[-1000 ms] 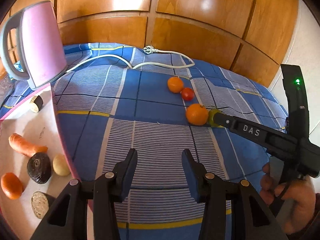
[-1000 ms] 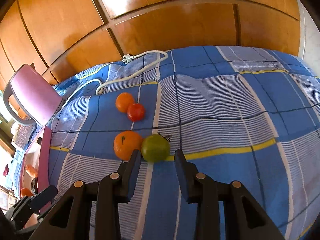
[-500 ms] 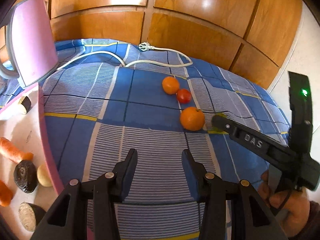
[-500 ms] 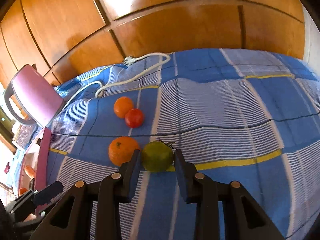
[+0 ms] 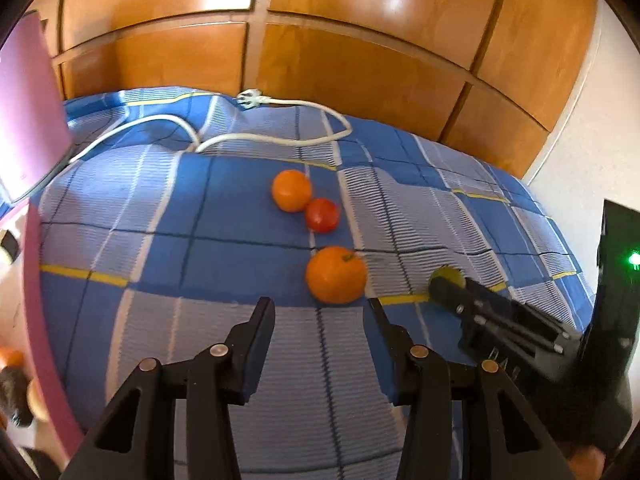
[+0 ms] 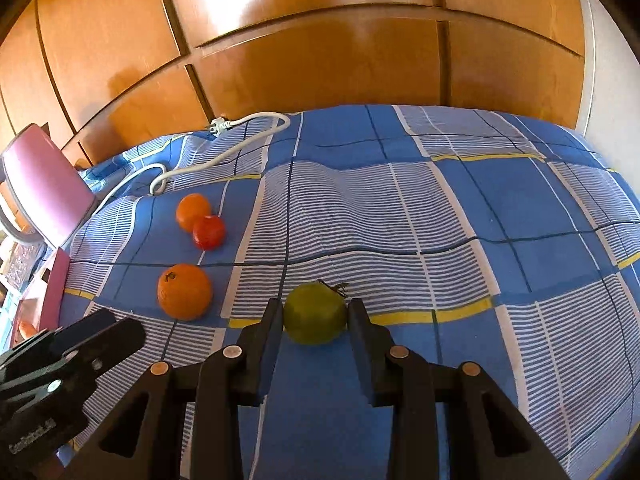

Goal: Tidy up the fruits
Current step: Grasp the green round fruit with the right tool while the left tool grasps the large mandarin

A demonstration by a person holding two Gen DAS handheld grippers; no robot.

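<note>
A green fruit (image 6: 315,313) with a stem sits between the fingers of my right gripper (image 6: 315,312), which is shut on it, on the blue checked cloth (image 6: 440,220). A large orange (image 6: 184,291) lies to its left; a smaller orange (image 6: 193,211) touches a red tomato (image 6: 209,232) farther back. In the left wrist view my left gripper (image 5: 320,320) is open and empty, just short of the large orange (image 5: 336,275). The right gripper (image 5: 452,292) hides most of the green fruit (image 5: 449,274) there.
A pink kettle (image 6: 44,184) stands at the far left with its white cord (image 5: 256,136) and plug looping across the back of the cloth. A pink-rimmed tray (image 5: 40,320) with vegetables lies at the left edge. Wooden panels (image 5: 360,60) back the table.
My right gripper has moved forward and closed on the green fruit, carrying it rightward away from the large orange. My left gripper has advanced toward the large orange.
</note>
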